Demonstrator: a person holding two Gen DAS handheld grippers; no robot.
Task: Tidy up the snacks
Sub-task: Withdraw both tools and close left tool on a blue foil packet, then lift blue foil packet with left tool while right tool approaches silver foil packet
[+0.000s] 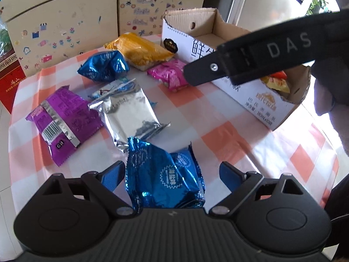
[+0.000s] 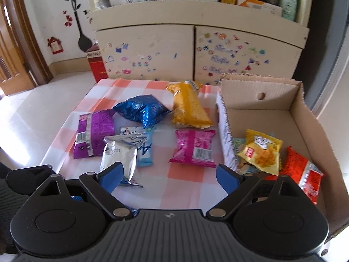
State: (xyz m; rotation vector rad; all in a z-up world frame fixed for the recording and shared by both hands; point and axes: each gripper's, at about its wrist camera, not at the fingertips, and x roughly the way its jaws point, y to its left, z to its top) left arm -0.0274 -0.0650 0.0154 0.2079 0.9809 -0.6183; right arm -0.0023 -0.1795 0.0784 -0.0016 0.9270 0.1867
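1. I hold two tools over a checked tabletop (image 1: 229, 131). My left fingers (image 1: 172, 174) are spread wide and grip nothing; a blue foil snack pack (image 1: 165, 181) lies between them, seemingly untouched by either.
2. My right fingers (image 2: 170, 178) are also released and bare, hanging above the tabletop beside the cardboard box (image 2: 294, 109).
3. The box already holds a yellow packet (image 2: 261, 152) and a red packet (image 2: 301, 168). Loose on the tabletop lie a silver pouch (image 1: 130, 115), purple pack (image 1: 65, 118), pink pack (image 2: 194, 148), orange bag (image 2: 188, 107) and a second blue pack (image 1: 104, 65).
4. I judge the step to be picking the next snack. The next move calls for clenching on the blue pack, then carrying it to the box.
5. The blue pack's near edge is hidden under my tool, and my right tool's arm blocks part of the box.
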